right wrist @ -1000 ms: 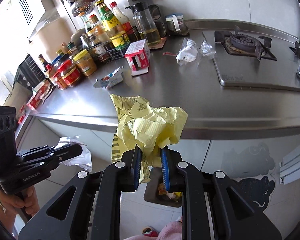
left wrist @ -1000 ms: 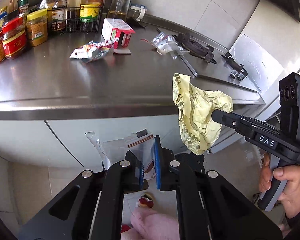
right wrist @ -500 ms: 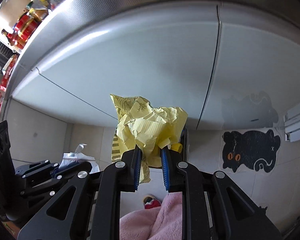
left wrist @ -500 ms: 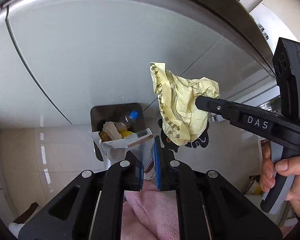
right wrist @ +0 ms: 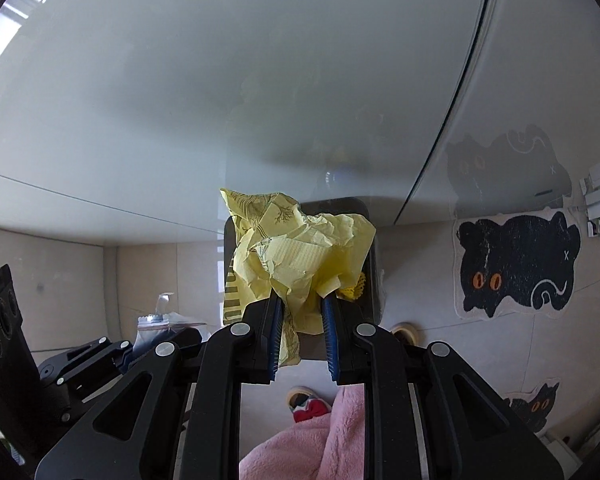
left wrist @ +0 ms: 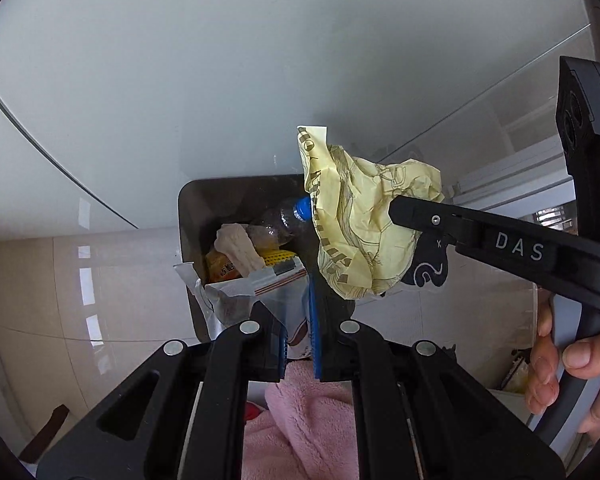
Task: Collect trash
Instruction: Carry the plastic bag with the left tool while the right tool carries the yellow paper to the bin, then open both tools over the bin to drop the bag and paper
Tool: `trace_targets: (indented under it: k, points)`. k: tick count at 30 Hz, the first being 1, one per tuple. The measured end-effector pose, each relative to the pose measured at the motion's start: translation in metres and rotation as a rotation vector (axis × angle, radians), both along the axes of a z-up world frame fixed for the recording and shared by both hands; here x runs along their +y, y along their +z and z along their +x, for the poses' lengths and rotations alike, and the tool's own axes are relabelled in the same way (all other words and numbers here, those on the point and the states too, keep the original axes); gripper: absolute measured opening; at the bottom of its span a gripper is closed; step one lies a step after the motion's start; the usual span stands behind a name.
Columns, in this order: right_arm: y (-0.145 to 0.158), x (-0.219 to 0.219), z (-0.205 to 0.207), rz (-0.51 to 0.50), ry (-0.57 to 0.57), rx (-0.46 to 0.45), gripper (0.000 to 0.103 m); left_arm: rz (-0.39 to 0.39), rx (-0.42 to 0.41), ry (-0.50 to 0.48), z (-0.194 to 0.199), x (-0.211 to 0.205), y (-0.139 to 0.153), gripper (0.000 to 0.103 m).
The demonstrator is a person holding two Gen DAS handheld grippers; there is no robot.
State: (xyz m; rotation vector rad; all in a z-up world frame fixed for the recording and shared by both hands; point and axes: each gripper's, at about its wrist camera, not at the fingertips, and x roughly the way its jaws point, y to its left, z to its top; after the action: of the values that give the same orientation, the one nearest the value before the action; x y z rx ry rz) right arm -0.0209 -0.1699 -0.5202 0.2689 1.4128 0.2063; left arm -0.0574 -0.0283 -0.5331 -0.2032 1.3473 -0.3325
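Below, glossy tiled floor (right wrist: 420, 280), black bin (left wrist: 188, 216) (half full) — both tongs clamp wrappers.

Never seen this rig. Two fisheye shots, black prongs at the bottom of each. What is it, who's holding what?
No robot arm here: a person holds a handheld two-finger gripper in each hand, with a camera on each looking forward along its fingers. The black prongs are those fingers.

Left wrist view: the left gripper is shut on a clear plastic bag. Across from it is the right gripper, with the person's hand on its handle.

Right wrist view: the right gripper is shut on a crumpled yellow paper wrapper.

Both point down at a dark trash bin on the floor by white cabinet doors. The bin already holds a plastic bottle and other scraps. A black cat-shaped mat lies nearby.
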Motion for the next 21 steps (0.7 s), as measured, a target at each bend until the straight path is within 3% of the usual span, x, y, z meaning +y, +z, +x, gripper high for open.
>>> trace_targets:
  k: [7,10,13,16,18,21]
  points:
    - [-0.018,0.004,0.010,-0.001,-0.011,0.026,0.023,0.005,0.056,-0.006,0.004,0.002,-0.025,0.010]
    - [-0.015,0.003,0.014,0.007,-0.023,0.033,0.038,0.008,0.059,0.000,0.006,0.004,-0.023,0.013]
    - [-0.010,0.000,0.016,0.013,-0.030,0.032,0.061,0.003,0.064,0.024,0.007,0.009,-0.016,0.028]
    - [-0.003,-0.003,0.019,0.014,-0.042,0.037,0.066,0.007,0.062,0.037,0.007,0.013,-0.007,0.049]
    - [0.006,-0.009,0.019,0.035,-0.062,0.034,0.080,0.018,0.049,0.039,0.006,0.016,0.003,0.069]
    - [0.027,-0.015,0.019,0.063,-0.081,0.021,0.084,0.027,0.025,0.045,0.003,0.020,0.024,0.076]
